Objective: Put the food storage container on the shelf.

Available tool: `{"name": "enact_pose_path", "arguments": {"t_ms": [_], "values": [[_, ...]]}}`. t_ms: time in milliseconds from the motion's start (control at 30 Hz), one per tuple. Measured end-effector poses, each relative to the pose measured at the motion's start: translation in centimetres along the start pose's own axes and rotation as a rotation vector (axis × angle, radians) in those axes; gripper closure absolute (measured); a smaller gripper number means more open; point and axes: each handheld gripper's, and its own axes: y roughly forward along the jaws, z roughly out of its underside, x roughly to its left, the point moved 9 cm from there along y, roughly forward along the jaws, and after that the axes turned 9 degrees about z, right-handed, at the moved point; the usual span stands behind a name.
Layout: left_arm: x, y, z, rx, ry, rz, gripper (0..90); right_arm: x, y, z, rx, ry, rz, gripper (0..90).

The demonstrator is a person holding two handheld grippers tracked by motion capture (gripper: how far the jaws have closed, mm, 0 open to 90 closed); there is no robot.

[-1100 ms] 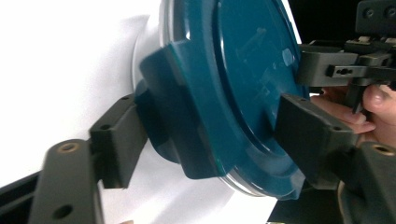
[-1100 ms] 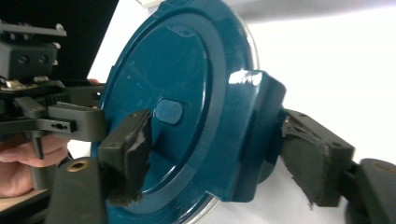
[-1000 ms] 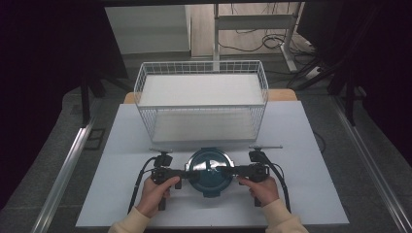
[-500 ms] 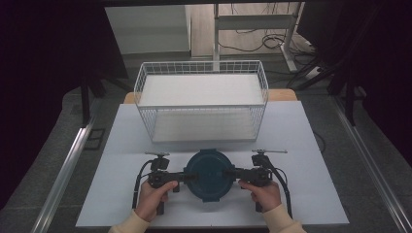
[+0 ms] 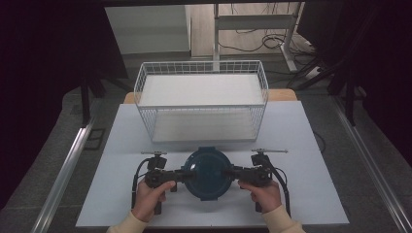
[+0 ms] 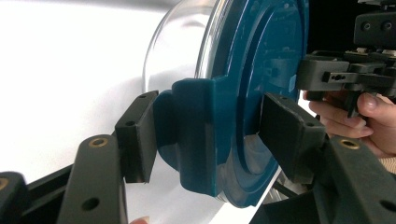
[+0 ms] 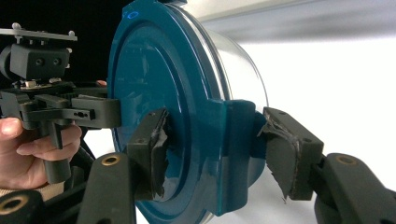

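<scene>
Now my left gripper [image 6: 205,135] has just closed its jaws on the left locking tab of the round clear-walled container with the dark blue plastic lid [image 5: 208,173]; half a second ago that grip was still tightening. My right gripper [image 7: 215,154] clamps the opposite tab and has not changed. The container sits on the white desk [image 5: 311,194] between my hands, just in front of the empty white wire basket [image 5: 201,99]. I judge both holds secure, so a two-handed lift toward the basket can proceed, provided the tabs do not unlatch.
</scene>
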Motion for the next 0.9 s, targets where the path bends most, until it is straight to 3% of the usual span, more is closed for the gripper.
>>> {"name": "enact_pose_path", "arguments": {"t_ms": [333, 667, 900], "values": [[-1.4, -0.8, -0.7, -0.019, 0.046, 0.012, 40.0, 1.4, -1.5, -1.1, -0.053, -0.080, 0.011, 42.9], [-2.1, -1.3, -1.8, -0.015, 0.083, 0.005, 40.0, 2.0, -2.0, -1.9, -0.071, -0.101, 0.009, 43.0], [-3.0, -1.6, -3.4, -0.021, 0.117, 0.005, 40.1, 2.4, -2.7, -3.3, -0.094, -0.116, 0.010, 43.0]]}}
